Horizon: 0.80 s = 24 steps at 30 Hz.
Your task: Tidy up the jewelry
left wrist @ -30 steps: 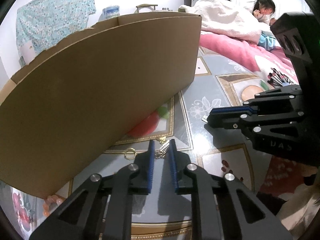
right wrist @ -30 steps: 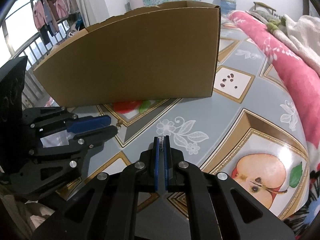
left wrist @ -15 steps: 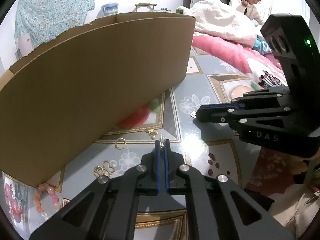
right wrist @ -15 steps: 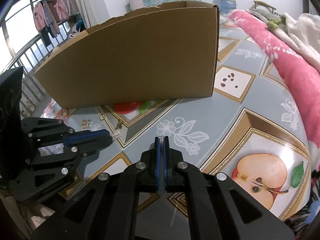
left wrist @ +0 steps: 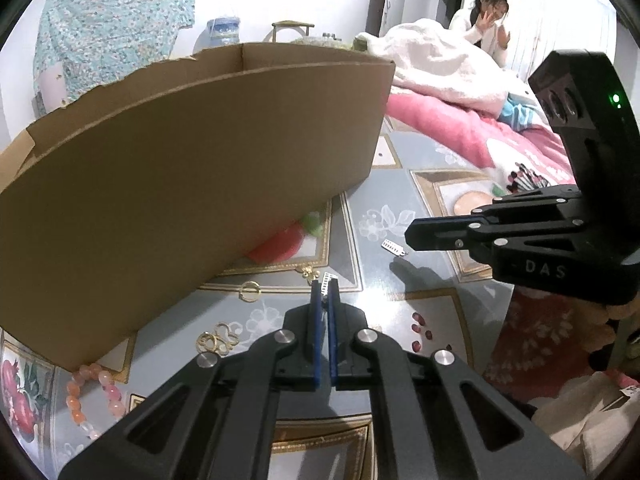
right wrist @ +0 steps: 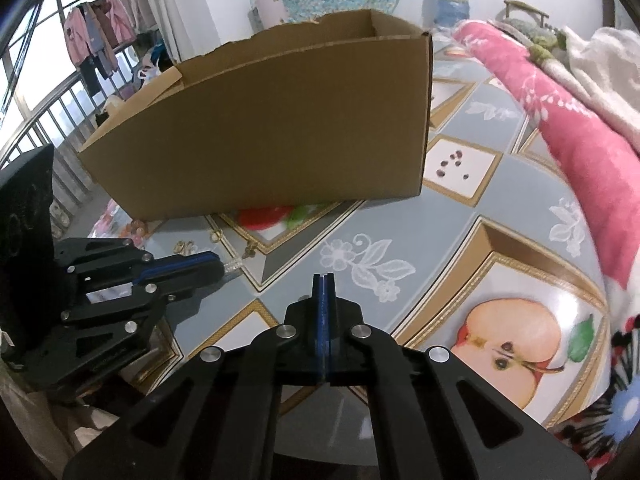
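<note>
Two grippers, each pinching a silvery strip, poised before an open box

The left gripper [left wrist: 325, 289] is pressed together on a small silvery ladder-patterned jewelry strip [left wrist: 327, 280] poking past its tips, long axis pointing up toward the tall brown cardboard box [left wrist: 192, 184] just ahead (its near wall stands squarely in the way); the right gripper [right wrist: 323, 280], farther from the box, is clamped on a similar strip [left wrist: 393, 247]. At the foot of the box lie a gold ring [left wrist: 250, 291], gold earrings [left wrist: 216, 338] and a pink bead bracelet [left wrist: 94, 400] on the fruit-print tablecloth [right wrist: 460, 240]
</note>
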Tool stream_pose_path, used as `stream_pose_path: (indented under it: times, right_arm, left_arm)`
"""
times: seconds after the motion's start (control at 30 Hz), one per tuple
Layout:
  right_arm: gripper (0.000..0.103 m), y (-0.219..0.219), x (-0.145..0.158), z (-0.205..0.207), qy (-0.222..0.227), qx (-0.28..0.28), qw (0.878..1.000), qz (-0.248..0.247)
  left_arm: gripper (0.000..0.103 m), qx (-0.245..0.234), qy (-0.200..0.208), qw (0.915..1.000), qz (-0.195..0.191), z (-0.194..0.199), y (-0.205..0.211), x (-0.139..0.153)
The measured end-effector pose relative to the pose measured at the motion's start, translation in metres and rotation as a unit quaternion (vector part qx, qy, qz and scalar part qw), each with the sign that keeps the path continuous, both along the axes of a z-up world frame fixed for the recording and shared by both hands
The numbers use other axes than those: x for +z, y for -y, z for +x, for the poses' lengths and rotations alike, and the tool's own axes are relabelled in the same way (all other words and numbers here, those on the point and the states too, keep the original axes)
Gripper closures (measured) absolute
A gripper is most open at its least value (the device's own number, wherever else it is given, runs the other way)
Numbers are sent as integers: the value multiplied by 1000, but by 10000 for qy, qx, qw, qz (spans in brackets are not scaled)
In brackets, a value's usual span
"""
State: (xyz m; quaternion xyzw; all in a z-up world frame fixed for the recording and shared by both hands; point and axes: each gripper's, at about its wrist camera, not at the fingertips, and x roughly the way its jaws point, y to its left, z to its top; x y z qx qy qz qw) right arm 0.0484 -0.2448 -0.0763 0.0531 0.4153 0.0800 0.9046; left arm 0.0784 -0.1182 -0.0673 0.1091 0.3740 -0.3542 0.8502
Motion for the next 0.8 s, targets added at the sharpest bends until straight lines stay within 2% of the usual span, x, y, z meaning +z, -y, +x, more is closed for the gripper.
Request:
stream_pose_path:
  times: [0.07, 0.1, 0.17, 0.47, 0.63, 0.67, 0.73, 0.8]
  right_arm:
    - [96, -1, -3, 2, -139, 43, 9999, -1]
    - [88, -3, -4, 3, -170, 24, 9998, -78]
    - [83, -6, -3, 3, -181, 24, 9996, -213]
    - [83, -19, -2, 20, -512, 238, 9957, -741]
    - [86, -30, -4, 31, -814, 482, 9890, -1134]
    - [87, -31, -3, 33, -899, 510, 9879, -1154]
    - [99, -33, -2, 37, -1039, 560, 9858, -1194]
    - [100, -35, -1, 40, -1120, 604, 9840, -1246]
  left_arm:
    - [101, 25, -5, 10000, -33, 0, -2, 0]
    - [101, 39, -8, 10000, -26, 0, -3, 0]
    - [101, 66, -35, 10000, -11, 0, -5, -3]
    - [101, -8, -115, 9999, -87, 4, -5, -10]
    - [101, -31, -148, 9997, -188, 5, -8, -11]
    - [101, -37, -162, 9996, -211, 5, -9, -11]
    - [101, -45, -183, 9995, -256, 5, -10, -12]
    - [101, -54, -197, 9994, -295, 6, -12, -12]
